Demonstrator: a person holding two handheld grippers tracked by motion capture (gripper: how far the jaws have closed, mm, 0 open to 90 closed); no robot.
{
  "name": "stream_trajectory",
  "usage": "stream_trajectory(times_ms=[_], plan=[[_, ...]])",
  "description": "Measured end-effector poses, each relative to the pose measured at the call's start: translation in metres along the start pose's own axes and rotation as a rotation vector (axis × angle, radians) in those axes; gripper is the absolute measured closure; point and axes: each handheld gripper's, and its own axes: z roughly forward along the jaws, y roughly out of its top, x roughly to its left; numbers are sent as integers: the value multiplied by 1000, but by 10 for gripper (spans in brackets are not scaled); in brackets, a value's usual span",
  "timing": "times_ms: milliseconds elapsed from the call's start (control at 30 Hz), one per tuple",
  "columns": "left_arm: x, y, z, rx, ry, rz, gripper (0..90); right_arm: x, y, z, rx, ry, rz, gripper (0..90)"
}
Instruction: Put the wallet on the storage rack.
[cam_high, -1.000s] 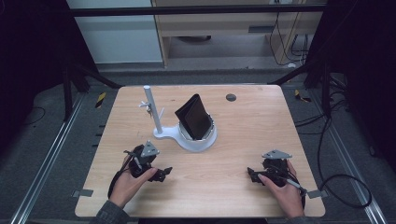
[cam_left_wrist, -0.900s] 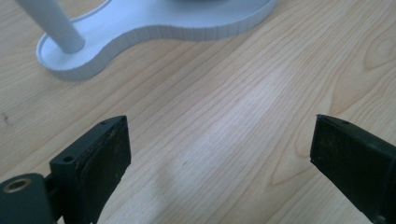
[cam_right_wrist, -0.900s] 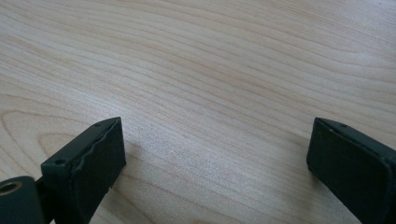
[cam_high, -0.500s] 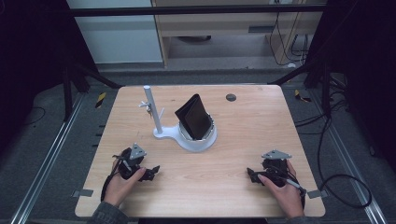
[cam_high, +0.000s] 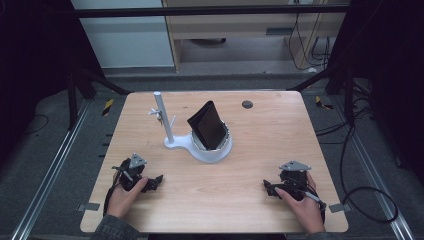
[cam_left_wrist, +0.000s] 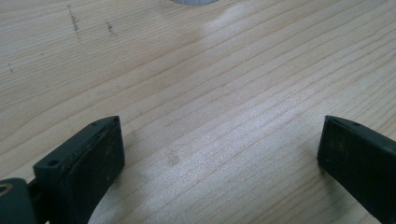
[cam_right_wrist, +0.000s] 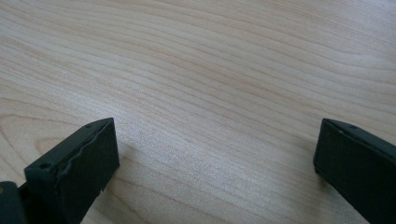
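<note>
- High view: grippers rest low on the near edge of the table (cam_high: 260, 125), the left gripper (cam_high: 156, 181) at the near left and the right gripper (cam_high: 268, 187) at the near right, each in a hand, well apart from the work. That looks like a parked, ready pose. The black wallet (cam_high: 207, 125) stands tilted in the white round holder (cam_high: 212, 150) at mid-table, propped so its upper edge can be pinched; a white post (cam_high: 163, 117) rises just beside it. No writing can be read.
- Left gripper view: jaws spread wide, nothing between them, bare wood below; the holder's white rim (cam_left_wrist: 194, 1) peeks in at the top edge.
- Right gripper view: jaws equally wide and empty over plain wood grain; no labels.
</note>
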Motion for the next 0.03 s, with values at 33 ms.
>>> stream_trajectory(times_ms=[33], plan=[[0, 0, 0, 0, 0, 0, 0, 0, 0, 0, 0, 0, 0, 3]])
